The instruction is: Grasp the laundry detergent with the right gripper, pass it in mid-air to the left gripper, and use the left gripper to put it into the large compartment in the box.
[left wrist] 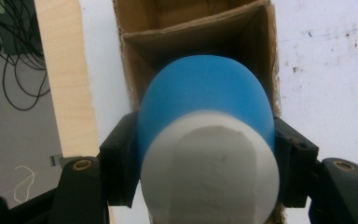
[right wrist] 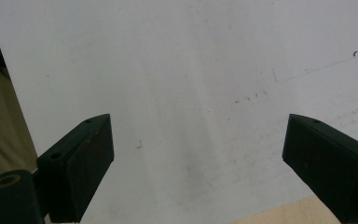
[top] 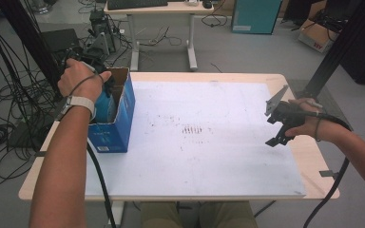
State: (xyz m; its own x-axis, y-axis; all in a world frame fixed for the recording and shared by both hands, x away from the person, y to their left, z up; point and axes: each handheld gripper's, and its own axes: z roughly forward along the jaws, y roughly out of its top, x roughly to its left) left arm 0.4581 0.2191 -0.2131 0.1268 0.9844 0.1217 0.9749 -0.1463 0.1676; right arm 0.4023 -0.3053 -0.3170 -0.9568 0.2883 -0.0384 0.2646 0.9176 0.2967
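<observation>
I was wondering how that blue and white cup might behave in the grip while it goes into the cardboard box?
The blue and white cup is round and smooth, so it may slip or twist between the flat pads of the left gripper. It looks like light plastic, probably stiff. Set on its side in the cardboard box, it would likely roll.

Box walls (left wrist: 135,79) tight around blue cup (left wrist: 205,93)

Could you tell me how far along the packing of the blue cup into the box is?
Done: the left gripper has clamped the blue cup and brought it over the open cardboard box. In hand: lowering it in. Left: releasing it. The right gripper hangs open above the white mat.
</observation>
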